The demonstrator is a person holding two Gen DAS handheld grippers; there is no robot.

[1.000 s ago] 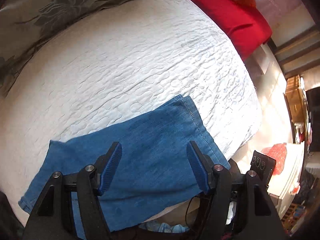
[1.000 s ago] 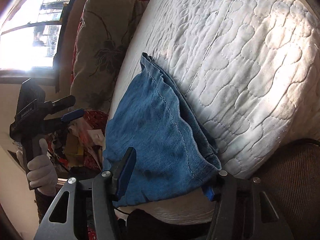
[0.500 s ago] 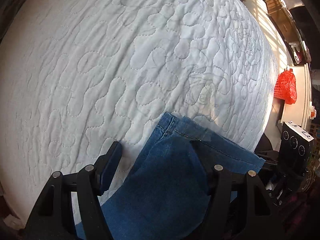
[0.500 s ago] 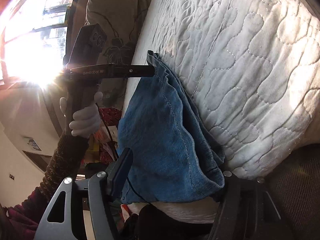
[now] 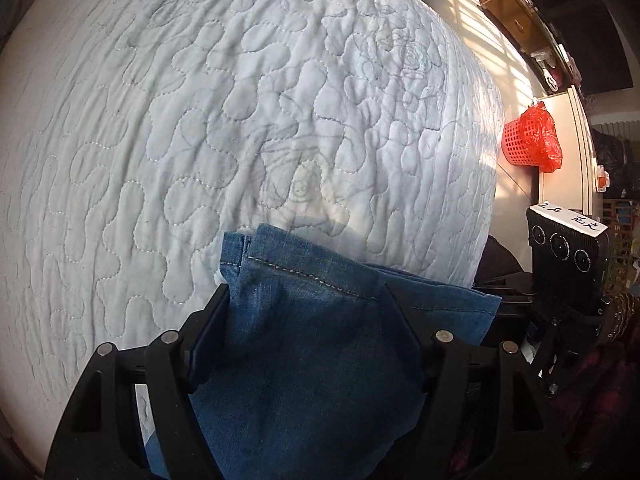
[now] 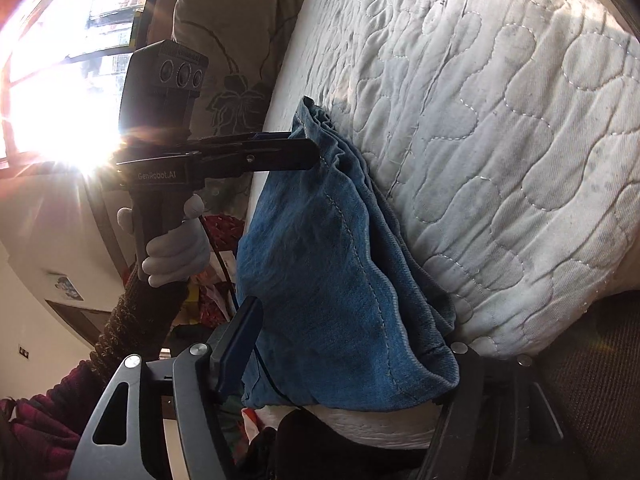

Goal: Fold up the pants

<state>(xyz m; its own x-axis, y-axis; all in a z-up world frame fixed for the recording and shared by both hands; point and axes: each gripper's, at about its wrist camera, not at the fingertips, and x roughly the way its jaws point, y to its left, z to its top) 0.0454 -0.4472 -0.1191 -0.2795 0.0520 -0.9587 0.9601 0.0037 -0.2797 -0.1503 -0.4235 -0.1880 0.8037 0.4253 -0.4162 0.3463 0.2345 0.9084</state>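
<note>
The blue denim pants are lying bunched and folded over themselves at the near edge of a bed covered with a white quilted bedspread. A stitched hem is running across the top of the fold, and one corner is hanging past the bed's edge.

The left tool is pointing steeply down at the pants. Its jaws have just been opening and are standing wide, with the denim bulging up between them; whether the pads are still pressing on the cloth I cannot tell. In the right wrist view a white-gloved hand is gripping its handle.

The right tool is sitting at the other end of the fold. Its jaws have also just been opening: the blue pad on the left is standing clear of the fabric, while the other finger is hidden under the denim.

Beyond the bed, a red basket is hanging on a cabinet, and a floral pillow is leaning near a bright window.
</note>
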